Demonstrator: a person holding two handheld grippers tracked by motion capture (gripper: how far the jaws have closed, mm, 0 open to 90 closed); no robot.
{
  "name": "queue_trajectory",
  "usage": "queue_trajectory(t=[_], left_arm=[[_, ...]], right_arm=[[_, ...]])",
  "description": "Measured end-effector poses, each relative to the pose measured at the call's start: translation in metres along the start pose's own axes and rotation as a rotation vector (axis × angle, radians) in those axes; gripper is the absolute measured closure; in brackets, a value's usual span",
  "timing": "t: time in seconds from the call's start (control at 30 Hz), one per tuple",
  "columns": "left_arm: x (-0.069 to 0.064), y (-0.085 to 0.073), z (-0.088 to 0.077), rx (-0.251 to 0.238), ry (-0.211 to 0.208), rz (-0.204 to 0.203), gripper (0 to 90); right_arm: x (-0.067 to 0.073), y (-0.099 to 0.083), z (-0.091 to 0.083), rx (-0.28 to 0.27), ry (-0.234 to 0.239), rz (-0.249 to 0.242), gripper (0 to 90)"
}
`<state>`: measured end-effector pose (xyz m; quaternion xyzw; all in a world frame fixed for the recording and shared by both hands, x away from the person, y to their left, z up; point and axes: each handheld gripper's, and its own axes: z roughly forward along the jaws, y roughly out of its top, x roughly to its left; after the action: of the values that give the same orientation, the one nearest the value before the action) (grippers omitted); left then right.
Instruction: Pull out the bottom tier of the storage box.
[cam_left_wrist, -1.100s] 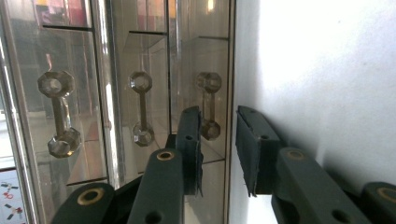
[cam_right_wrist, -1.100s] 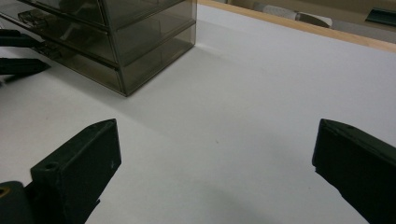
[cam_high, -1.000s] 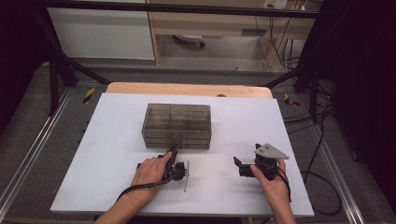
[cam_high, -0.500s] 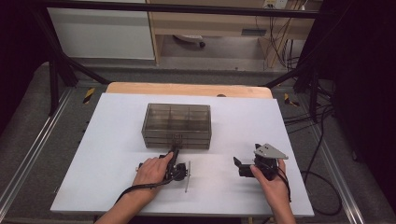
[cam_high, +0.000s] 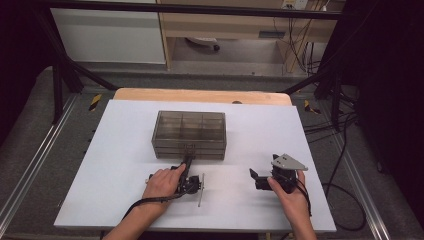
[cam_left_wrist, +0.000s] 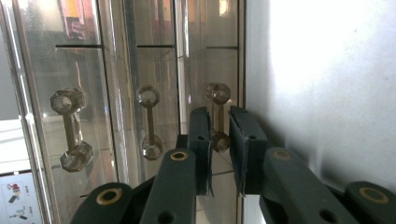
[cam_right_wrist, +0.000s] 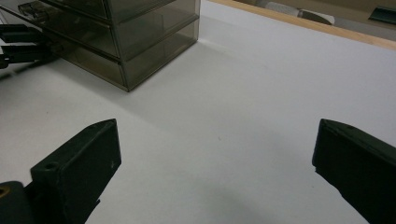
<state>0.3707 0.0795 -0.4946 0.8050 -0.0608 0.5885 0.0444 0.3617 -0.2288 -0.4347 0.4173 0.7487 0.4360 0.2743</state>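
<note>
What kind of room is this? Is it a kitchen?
No, it looks like a lab or workshop for recording hand tasks. A plain white table stands between black metal frame poles, loose cables trail across the grey floor, and a smoky clear plastic drawer box sits on the table.

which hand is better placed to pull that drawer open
Left. The left gripper has just been closing around the bottom drawer's handle on the drawer box; the right gripper sits open, away from the box.

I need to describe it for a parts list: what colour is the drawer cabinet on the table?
The drawer cabinet is smoky, see-through brown-grey, clearest in the high view.
</note>
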Motion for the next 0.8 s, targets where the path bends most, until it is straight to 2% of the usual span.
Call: queue_trajectory(t=[0.1, 0.27, 0.6, 0.8], left_arm=[[0.000, -0.001, -0.001, -0.006, -0.003, -0.014, 79.8], [0.000, 0.001, -0.006, -0.007, -0.007, -0.006, 80.2], [-0.007, 0.002, -0.029, -0.019, -0.020, -0.017, 80.1], [-0.007, 0.001, -0.034, -0.021, -0.024, -0.025, 80.1]], right_arm=[[0.000, 0.000, 0.000, 0.000, 0.000, -0.001, 1.6], [-0.001, 0.000, 0.000, 0.000, -0.001, 0.003, 1.6], [-0.001, 0.000, 0.000, -0.001, 0.000, 0.000, 1.6], [0.000, 0.000, 0.001, 0.001, 0.003, -0.006, 1.6]])
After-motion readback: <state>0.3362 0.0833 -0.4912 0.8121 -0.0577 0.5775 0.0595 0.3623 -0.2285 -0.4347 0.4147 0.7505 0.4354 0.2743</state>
